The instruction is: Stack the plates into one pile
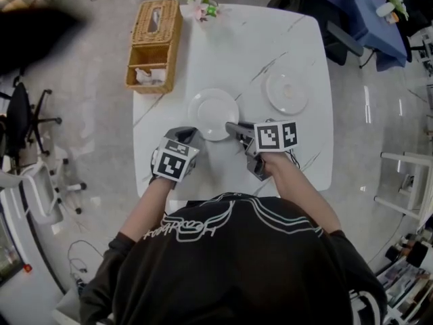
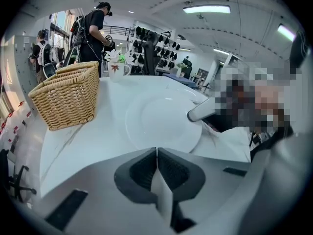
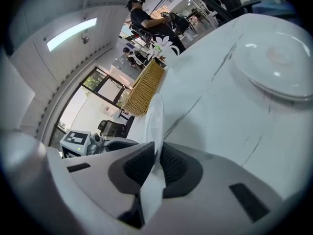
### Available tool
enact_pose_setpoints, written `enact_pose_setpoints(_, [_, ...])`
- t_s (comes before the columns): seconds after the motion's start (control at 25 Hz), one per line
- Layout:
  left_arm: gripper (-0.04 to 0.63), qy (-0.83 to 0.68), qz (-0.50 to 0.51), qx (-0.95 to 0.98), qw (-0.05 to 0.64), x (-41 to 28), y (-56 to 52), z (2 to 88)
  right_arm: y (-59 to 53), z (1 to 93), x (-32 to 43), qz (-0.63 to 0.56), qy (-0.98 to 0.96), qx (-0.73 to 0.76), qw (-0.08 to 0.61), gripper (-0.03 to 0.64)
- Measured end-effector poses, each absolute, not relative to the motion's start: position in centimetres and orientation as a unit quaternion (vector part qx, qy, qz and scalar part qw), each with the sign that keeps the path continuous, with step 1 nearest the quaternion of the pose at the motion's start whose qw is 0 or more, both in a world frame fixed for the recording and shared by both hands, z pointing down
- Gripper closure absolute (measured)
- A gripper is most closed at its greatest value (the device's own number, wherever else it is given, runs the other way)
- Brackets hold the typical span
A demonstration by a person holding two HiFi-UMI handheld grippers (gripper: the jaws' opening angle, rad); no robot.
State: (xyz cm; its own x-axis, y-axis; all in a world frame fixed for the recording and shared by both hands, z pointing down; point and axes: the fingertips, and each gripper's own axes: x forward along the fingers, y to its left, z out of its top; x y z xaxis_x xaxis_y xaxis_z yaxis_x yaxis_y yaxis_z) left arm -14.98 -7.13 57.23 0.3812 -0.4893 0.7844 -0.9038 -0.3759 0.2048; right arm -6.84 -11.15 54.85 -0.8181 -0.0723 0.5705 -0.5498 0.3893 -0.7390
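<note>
Two white plates lie on the white marble table [image 1: 223, 39]. The near plate [image 1: 211, 111] sits in the middle, and the second plate [image 1: 287, 92] lies farther right. My right gripper [image 1: 232, 127] is shut on the near plate's right rim. In the right gripper view the near plate [image 3: 156, 119] shows edge-on between the pads of that gripper [image 3: 157, 148], with the second plate [image 3: 274, 65] beyond. My left gripper [image 1: 191, 135] rests just below and left of the near plate. In its own view the left gripper [image 2: 156, 151] is shut and empty, short of the near plate [image 2: 159, 124].
A wicker basket [image 1: 155, 42] stands at the table's far left corner, with a small flower [image 1: 204, 7] beside it. Office chairs [image 1: 27, 120] stand on the floor to the left. The table's front edge runs close to my body. People stand far behind the table [image 2: 93, 28].
</note>
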Motion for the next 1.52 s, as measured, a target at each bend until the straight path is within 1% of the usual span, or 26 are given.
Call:
enact_pose_setpoints(0.24, [0.566,-0.46,0.323,0.76,0.326,-15.5,-6.3,57.1,-11.5,53.8,-6.8,0.546,-0.785,0.216,0.198,0.578])
enact_pose_setpoints(0.72, [0.566,-0.475,0.293,0.765,0.321,-16.0,-6.2,53.9,-12.1,50.3,-4.4,0.574,-0.774,0.237,0.123,0.58])
enact_pose_setpoints(0.84, [0.566,-0.471,0.28,0.772,0.323,-14.9,-6.6,53.3,-12.6,49.4,-2.8,0.575,-0.773,0.247,0.104,0.579])
enact_pose_setpoints(1.08, [0.566,-0.455,0.251,0.779,0.351,-12.6,-7.7,53.0,-14.6,47.9,1.6,0.575,-0.767,0.279,0.056,0.578])
enact_pose_setpoints(1.52, [0.566,-0.411,0.259,0.805,0.341,-6.2,-10.6,52.0,-18.6,47.2,10.3,0.578,-0.742,0.34,-0.006,0.578])
